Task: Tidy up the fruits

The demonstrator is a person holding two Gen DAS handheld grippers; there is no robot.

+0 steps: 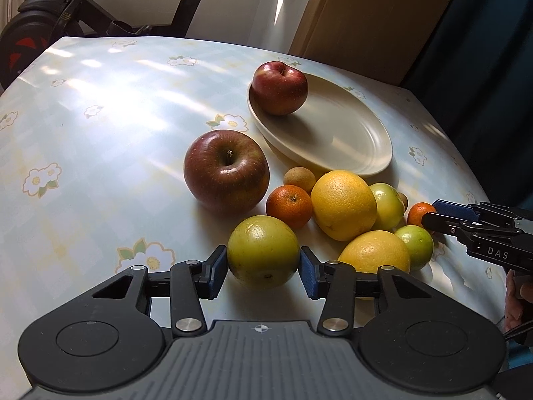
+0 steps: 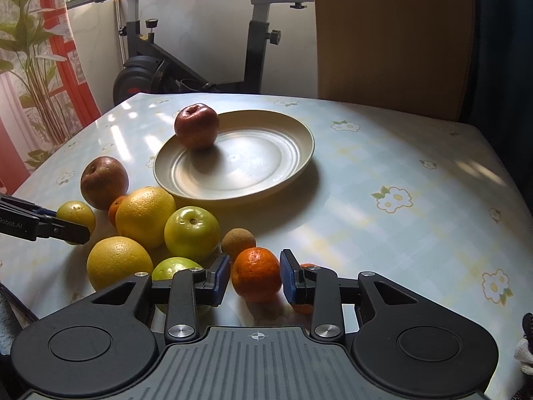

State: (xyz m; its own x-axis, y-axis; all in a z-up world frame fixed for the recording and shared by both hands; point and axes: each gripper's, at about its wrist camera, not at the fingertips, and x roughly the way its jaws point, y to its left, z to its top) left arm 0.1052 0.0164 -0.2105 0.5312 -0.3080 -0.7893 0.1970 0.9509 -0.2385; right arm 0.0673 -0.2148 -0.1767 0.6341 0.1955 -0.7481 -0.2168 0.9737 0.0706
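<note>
The left gripper [image 1: 263, 271] clamps a yellow-green citrus [image 1: 263, 251] on the floral tablecloth [image 1: 83, 133]; the right gripper [image 2: 256, 278] closes on a tangerine [image 2: 256, 278]. 1 red apple [image 2: 196, 126] sits on the cream plate [image 2: 266, 180].

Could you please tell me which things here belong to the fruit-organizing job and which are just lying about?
Part of the job:
- plate holding one red apple
- second red apple on the table
- yellow-green fruit between the left tool pads
- mandarin between the right tool pads
- remaining citrus and green fruits

Just lying about:
- exercise bike
- floral tablecloth
</note>
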